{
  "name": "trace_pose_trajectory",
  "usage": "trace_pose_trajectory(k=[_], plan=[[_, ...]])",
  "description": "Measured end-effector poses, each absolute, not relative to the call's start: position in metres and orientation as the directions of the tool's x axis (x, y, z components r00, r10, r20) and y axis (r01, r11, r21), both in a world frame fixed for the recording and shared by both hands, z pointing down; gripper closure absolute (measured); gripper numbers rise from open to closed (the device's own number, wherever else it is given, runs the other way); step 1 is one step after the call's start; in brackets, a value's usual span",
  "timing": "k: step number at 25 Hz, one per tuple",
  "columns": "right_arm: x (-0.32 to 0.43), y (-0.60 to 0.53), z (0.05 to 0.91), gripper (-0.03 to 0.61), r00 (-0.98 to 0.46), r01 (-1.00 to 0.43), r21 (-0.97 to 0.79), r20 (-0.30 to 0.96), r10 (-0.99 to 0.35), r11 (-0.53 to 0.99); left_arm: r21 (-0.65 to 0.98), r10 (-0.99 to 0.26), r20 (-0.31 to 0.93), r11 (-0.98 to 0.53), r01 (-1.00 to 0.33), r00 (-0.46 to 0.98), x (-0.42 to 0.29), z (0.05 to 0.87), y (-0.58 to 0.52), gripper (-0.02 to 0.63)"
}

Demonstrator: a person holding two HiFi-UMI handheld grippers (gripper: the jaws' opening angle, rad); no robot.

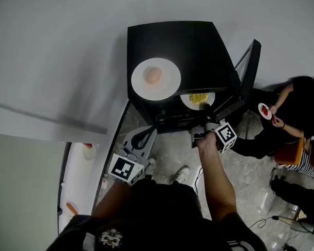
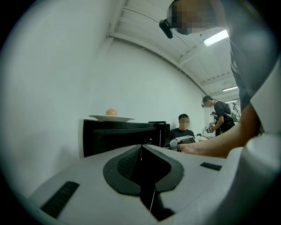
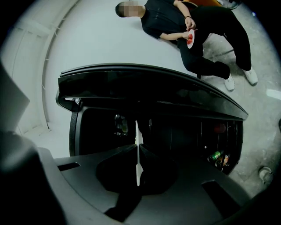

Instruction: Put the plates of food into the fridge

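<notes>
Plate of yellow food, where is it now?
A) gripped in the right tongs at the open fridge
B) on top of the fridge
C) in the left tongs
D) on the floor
A: the right tongs are closed on the rim of the yellow-food plate at the fridge opening.

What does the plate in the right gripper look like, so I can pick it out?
Find the black fridge with its door open. At its front opening, the right gripper holds a white plate by the rim. It carries yellow food; the other plate, on the fridge top, bears one peach-coloured round item.
</notes>
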State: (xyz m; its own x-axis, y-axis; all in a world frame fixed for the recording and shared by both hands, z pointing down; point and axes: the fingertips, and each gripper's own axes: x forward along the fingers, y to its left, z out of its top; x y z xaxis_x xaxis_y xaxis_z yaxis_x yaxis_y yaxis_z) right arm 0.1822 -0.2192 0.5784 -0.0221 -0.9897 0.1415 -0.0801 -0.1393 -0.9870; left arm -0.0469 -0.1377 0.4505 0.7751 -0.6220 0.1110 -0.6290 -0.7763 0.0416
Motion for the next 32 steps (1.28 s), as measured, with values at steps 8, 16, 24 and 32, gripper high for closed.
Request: trace_pose_trajectory(k=[8, 16, 24, 32], plan=[[0.187, -0.230, 0.588, 0.543, 0.004, -0.079, -0.985, 0.156, -0.988, -0.156, 0.041, -0.630, 0.116, -0.769, -0.638, 0.768, -0.048, 0.455, -0.140, 0.592], [0.188, -0.242, 0.591, 0.543, 0.030, -0.078, -0.984, 0.160, -0.987, -0.162, 0.049, -0.631, 0.122, -0.767, -0.640, 0.766, -0.044, 0.463, -0.143, 0.592], [0.187, -0.248, 0.592, 0.543, 0.038, -0.093, -0.982, 0.159, -0.986, -0.162, 0.045, -0.631, 0.120, -0.768, -0.639, 0.767, -0.044, 0.468, -0.143, 0.592], [0.196, -0.247, 0.592, 0.529, 0.077, -0.101, -0.981, 0.161, -0.984, -0.168, 0.031, -0.625, 0.139, -0.772, -0.634, 0.768, -0.043, 0.469, -0.140, 0.592]])
